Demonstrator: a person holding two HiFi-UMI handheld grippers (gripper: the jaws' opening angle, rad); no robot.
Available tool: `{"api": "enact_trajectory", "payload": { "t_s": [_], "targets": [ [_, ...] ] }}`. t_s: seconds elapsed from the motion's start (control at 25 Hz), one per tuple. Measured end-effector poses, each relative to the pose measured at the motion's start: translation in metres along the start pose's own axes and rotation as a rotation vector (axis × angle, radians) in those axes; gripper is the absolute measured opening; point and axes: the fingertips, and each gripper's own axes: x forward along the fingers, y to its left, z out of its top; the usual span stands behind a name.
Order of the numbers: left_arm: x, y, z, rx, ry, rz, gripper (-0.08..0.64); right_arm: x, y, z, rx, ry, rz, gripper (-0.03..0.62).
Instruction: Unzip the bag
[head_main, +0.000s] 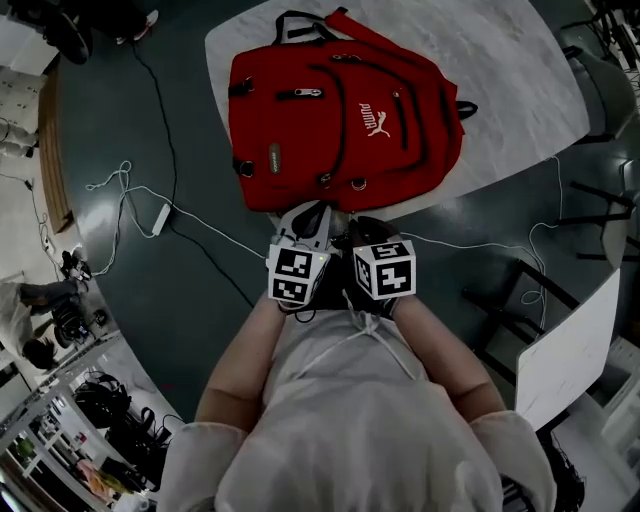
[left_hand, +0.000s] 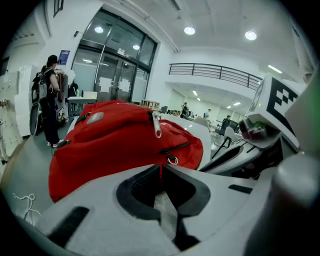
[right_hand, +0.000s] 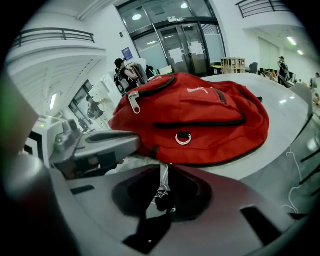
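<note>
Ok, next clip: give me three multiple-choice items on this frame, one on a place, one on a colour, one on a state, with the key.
1. Where does the backpack lie?
A) on the floor
B) on the pale table
C) on a chair

2. What colour is the backpack?
A) blue
B) black
C) red

3. How do the left gripper and the right gripper stand?
A) both shut, short of the backpack
B) left one clamped on a zip pull
C) both wide open

Key:
1 B, the head view shows it flat on the tabletop.
2 C, its fabric is red in all three views.
3 A, each gripper view shows the jaw tips together, with the backpack beyond them.
</note>
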Motion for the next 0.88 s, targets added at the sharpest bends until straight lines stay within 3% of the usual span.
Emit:
{"api": "enact_trajectory", "payload": {
  "t_s": [0.12,0.48,0.68,0.88],
  "targets": [
    [0.010,0.009,-0.014,-0.028,0.043,0.004,0.031,0.013,0.001,-0.002,0.004,0.027,-0.004,0.034],
    [0.022,0.015,-0.016,-0.056,0.049,-0.002,0.031,0.034,-0.004,-0.017,0.041,0.104,-0.071,0.034],
    [0.024,0.012,-0.022,-0.047,0.081,-0.013,0.031,0.036,-0.005,-0.015,-0.040,0.126,-0.127,0.034],
    [0.025,0.011,-0.024,-0.017,0.086,-0.012,0.029,0.038,-0.004,-0.015,-0.107,0.164,-0.100,0.034]
  ]
}}
